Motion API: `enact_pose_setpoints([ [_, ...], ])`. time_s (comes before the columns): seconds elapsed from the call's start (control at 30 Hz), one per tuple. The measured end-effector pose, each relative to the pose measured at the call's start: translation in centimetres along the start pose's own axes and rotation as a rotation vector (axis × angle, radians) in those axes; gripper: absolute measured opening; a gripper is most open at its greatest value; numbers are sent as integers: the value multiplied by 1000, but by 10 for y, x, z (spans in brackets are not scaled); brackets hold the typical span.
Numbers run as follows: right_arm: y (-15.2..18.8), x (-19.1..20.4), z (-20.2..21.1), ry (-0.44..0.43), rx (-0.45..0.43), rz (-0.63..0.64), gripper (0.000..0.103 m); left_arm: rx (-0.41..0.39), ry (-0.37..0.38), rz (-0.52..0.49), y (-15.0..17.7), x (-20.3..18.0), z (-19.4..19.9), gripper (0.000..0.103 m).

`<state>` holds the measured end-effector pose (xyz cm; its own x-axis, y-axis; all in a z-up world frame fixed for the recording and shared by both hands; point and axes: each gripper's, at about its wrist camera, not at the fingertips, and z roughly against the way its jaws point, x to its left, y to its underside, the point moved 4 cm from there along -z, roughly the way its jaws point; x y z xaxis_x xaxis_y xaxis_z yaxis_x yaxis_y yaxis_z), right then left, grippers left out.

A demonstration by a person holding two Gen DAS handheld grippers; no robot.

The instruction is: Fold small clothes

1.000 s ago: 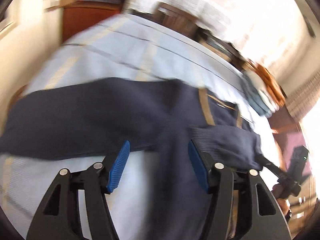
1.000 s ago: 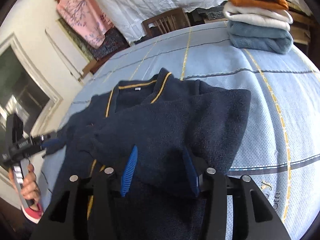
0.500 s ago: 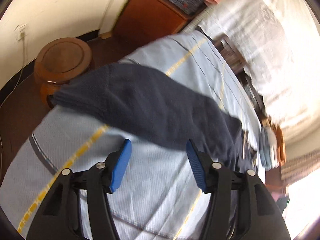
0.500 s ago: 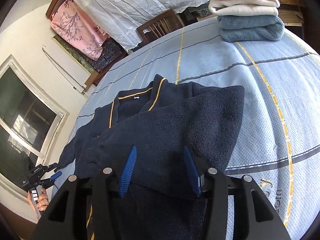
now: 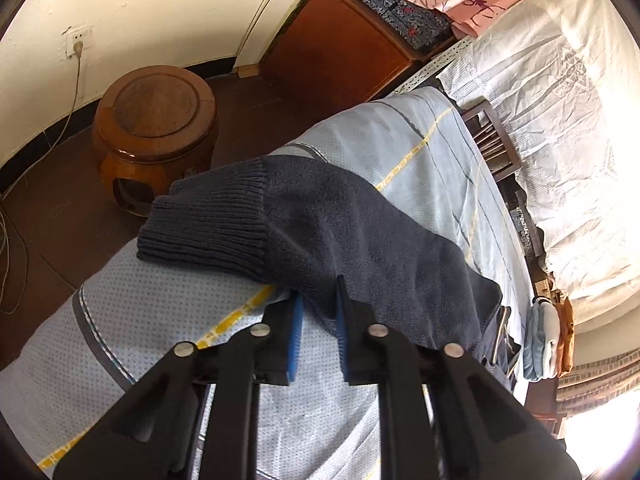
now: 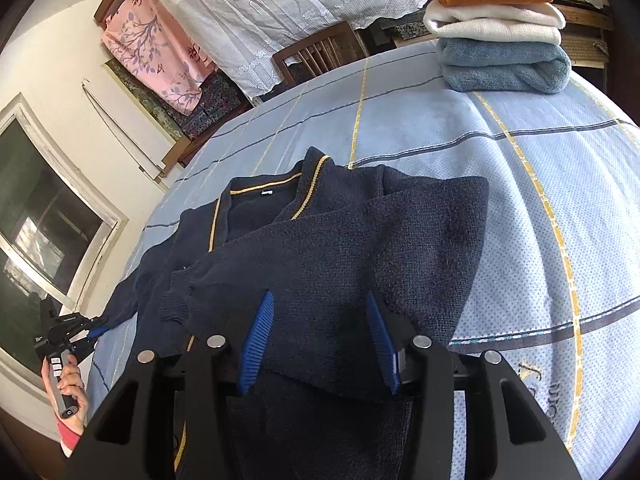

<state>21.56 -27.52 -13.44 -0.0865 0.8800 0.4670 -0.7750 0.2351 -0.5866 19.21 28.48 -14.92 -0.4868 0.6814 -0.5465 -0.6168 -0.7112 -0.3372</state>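
Observation:
A navy knitted cardigan (image 6: 340,248) with yellow trim lies on the light blue checked tablecloth (image 6: 540,184), its right sleeve folded across the front. The other sleeve (image 5: 320,220) stretches to the table's edge, ribbed cuff (image 5: 208,228) hanging just over it. My left gripper (image 5: 319,304) is shut on that sleeve's near edge, a little behind the cuff. In the right wrist view the left gripper (image 6: 94,330) shows small at the far left, held by a hand (image 6: 70,384). My right gripper (image 6: 320,320) hovers open over the folded body of the cardigan.
A stack of folded clothes (image 6: 500,32), orange, white and blue, sits at the table's far right. A wooden chair (image 6: 320,52) stands behind the table. Beyond the table's left edge are a round wooden stool (image 5: 156,128) and a brown cabinet (image 5: 344,52).
My left gripper swung out to the sleeve's end at the table's edge, rolled, and closed on the fabric. The right gripper stayed where it was, still open.

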Motion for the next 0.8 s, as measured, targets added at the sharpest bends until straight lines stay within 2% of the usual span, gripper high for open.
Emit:
enact_pose_setpoints([
  [0.07, 0, -2, 1, -11, 0, -13, 48, -12, -38, -46, 1, -8, 1, 10],
  [0.17, 0, -3, 3, -21, 0, -29, 48, -51, -111, -173, 5, -35, 8, 9],
  [0.43, -1, -2, 3, -22, 3, -34, 49, -111, -150, -517, 39, -140, 16, 9],
  [0.6, -1, -5, 4, -32, 4, -51, 49, -91, -127, -792, 103, -222, -6, 9],
  [0.8, -3, -12, 6, -69, 3, -98, 49, -18, -90, -1013, 187, -282, -43, 12],
])
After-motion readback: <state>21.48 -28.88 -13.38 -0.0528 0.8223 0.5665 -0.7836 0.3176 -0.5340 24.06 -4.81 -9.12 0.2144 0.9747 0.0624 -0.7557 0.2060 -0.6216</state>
